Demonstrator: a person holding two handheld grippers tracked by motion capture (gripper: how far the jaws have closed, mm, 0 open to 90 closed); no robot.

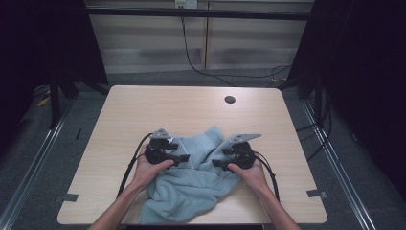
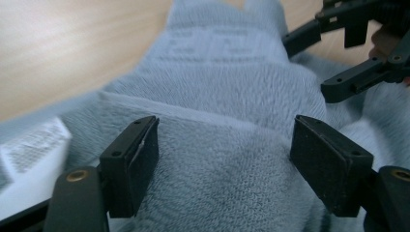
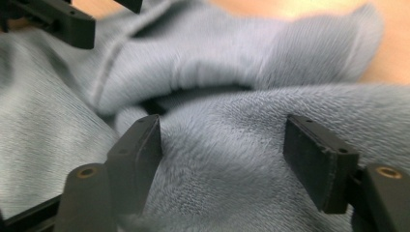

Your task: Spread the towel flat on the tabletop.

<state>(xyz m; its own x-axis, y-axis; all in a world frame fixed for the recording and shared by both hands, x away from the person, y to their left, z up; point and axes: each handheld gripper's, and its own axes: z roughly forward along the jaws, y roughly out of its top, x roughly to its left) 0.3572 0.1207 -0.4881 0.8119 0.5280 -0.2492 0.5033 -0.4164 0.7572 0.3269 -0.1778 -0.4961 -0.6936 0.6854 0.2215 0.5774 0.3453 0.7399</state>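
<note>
A crumpled light-blue towel (image 1: 191, 182) lies on the near half of the wooden table (image 1: 158, 108), one corner poking away from me. My left gripper (image 1: 184, 157) rests over the towel's left part and my right gripper (image 1: 216, 162) over its right part, tips facing each other. In the left gripper view the towel (image 2: 227, 145) spreads under the gripper (image 2: 225, 159), open, with a folded hem running between its jaws; the other gripper's fingers (image 2: 358, 79) show at upper right. In the right gripper view the gripper (image 3: 222, 159) stands open over a fold of the towel (image 3: 232, 140).
A round cable hole (image 1: 230, 99) sits near the table's far edge. A white care label (image 2: 34, 145) sticks out of the towel at the left. Dark curtains flank the table, and black cables (image 1: 191, 57) run along the floor behind it. Bare wood lies beyond the towel.
</note>
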